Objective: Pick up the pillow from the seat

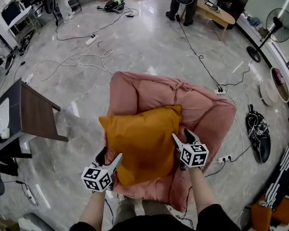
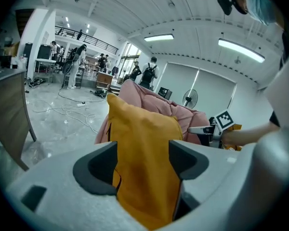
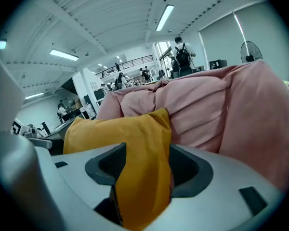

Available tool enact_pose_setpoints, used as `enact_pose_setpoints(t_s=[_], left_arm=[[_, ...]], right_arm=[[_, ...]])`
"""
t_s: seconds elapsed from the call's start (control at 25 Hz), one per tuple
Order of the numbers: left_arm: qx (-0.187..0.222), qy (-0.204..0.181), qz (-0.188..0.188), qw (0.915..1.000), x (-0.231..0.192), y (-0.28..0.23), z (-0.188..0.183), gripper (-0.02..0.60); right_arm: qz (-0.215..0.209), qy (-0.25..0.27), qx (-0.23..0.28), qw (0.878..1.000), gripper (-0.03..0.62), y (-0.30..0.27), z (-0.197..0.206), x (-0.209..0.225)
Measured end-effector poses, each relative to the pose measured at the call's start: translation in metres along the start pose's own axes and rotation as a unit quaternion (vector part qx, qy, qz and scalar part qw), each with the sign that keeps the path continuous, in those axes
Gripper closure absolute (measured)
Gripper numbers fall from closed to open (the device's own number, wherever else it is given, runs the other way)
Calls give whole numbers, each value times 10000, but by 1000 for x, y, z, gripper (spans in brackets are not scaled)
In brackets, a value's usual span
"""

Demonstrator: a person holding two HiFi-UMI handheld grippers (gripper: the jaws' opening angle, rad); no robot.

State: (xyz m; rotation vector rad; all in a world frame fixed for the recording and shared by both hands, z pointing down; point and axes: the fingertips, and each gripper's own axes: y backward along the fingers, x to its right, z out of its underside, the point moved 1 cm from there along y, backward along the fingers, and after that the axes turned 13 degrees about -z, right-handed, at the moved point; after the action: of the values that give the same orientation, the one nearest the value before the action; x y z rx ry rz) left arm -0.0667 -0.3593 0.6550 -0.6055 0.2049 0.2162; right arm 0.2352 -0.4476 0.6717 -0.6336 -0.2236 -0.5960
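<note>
An orange pillow [image 1: 139, 138] lies on a pink cushioned seat [image 1: 204, 105]. My left gripper [image 1: 110, 157] is at the pillow's near left edge and my right gripper [image 1: 181, 136] at its right edge. In the left gripper view the pillow [image 2: 144, 138] fills the gap between the wide-set jaws of the left gripper [image 2: 143, 160], touches both pads and bulges above them. The right gripper view shows the same: a corner of the pillow [image 3: 139, 143] sits in the right gripper [image 3: 148, 165], pressed by both pads. The seat's [image 3: 216, 105] back rises behind it.
A dark wooden table [image 1: 36, 114] stands to the left of the seat. Cables [image 1: 82, 57] trail over the grey floor, with a power strip [image 1: 225, 158] by the seat's right side. A black bag [image 1: 257, 131] and a fan [image 1: 278, 27] are at right. A person [image 1: 185, 1] stands far off.
</note>
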Motion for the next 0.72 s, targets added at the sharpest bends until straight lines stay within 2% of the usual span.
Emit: enact_pose_setpoints(t_s=[0.2,0.4,0.64,0.72], left_arm=[[-114,256,-16,9996,-2,-20,8,242],[-238,575,-40,9981,-6,-37,18,232],[-388,728,58,9966,-1,-53,21,232],[-446,687,49,9966,0,-57,22,233]], right_arm=[[-375,-453,133,9982,321,-24,5,23],[-835,-725,-3,9939,313,-44,16,34],[-1460,-1347,195,9799,319,-58,23,33],[-1580,-1498,323,9755,346,-59,24,31]])
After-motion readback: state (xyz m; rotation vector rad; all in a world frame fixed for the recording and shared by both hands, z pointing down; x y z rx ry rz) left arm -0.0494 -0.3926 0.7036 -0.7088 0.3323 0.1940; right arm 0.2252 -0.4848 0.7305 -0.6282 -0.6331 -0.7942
